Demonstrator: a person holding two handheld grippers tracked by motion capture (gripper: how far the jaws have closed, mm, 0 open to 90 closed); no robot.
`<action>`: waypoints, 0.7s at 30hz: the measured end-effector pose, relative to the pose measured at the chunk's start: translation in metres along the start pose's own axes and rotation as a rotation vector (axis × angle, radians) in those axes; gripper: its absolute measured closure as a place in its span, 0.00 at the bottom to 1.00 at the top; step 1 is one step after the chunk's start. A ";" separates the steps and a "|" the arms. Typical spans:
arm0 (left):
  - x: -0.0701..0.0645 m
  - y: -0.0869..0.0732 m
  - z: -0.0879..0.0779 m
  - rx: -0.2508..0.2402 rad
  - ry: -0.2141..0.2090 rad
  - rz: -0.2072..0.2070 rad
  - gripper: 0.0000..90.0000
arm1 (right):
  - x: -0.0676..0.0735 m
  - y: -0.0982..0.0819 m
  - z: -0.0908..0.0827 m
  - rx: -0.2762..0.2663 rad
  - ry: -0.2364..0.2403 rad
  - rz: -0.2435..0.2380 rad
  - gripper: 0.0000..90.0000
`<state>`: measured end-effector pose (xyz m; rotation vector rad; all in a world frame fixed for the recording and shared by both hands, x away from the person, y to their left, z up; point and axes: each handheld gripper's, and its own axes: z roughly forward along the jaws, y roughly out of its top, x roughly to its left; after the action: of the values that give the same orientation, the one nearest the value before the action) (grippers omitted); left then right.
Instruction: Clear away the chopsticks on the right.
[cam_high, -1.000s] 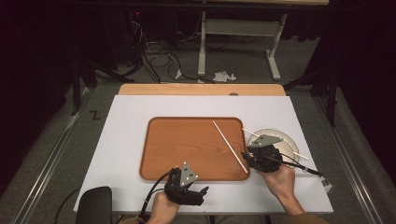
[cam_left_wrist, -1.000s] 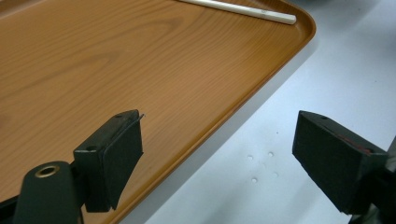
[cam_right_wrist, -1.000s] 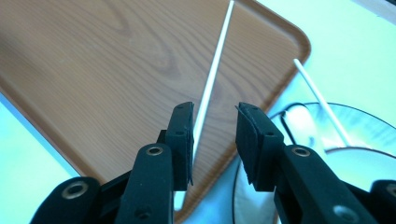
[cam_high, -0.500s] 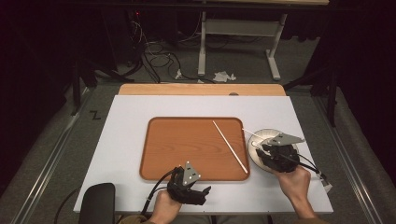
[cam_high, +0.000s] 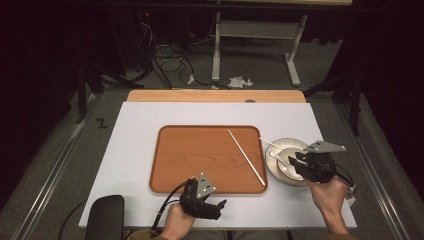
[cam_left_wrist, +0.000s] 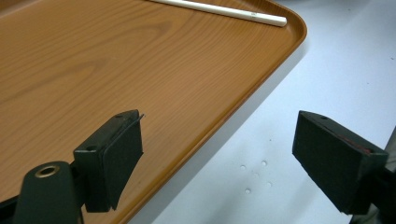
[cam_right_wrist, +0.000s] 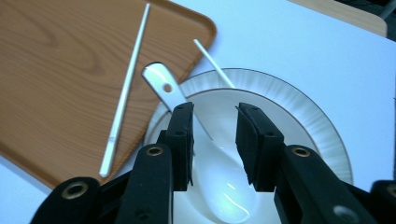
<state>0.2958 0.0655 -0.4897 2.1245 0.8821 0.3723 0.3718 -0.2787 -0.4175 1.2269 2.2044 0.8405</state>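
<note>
Hovering over a white plate (cam_right_wrist: 299, 116) at the right of the wooden tray (cam_high: 200, 155), the right gripper (cam_right_wrist: 214, 140) is being held with its jaws partly apart and nothing pressed between the pads. A white ceramic spoon (cam_right_wrist: 205, 154) is being seen lying in the plate: its glossy bowl is resting in the plate's well beneath the jaws, and its flat handle, pierced by a small hole near the end, is reaching up over the rim toward the tray's corner. A thin white chopstick (cam_right_wrist: 212, 63) is lying partly on the plate's ribbed rim, its far end on the white table (cam_high: 140, 145). A second white chopstick (cam_high: 246, 157) is lying slantwise on the tray, near its right edge.

Near the tray's front edge, the left gripper (cam_left_wrist: 217, 158) is being held wide open and empty, one jaw over the wood and the other over the white tabletop.
</note>
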 end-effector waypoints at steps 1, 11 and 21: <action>0.000 0.000 0.000 0.001 0.000 0.000 0.18 | -0.003 -0.001 -0.001 0.002 -0.006 0.011 0.75; 0.000 0.000 0.001 0.007 0.000 0.000 0.18 | -0.026 -0.009 -0.004 0.016 -0.040 0.068 0.75; 0.000 0.000 0.001 0.010 0.001 0.001 0.18 | -0.046 -0.019 -0.006 0.020 -0.083 0.132 0.76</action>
<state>0.2963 0.0652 -0.4901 2.1335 0.8856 0.3700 0.3795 -0.3285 -0.4222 1.4047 2.0896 0.8047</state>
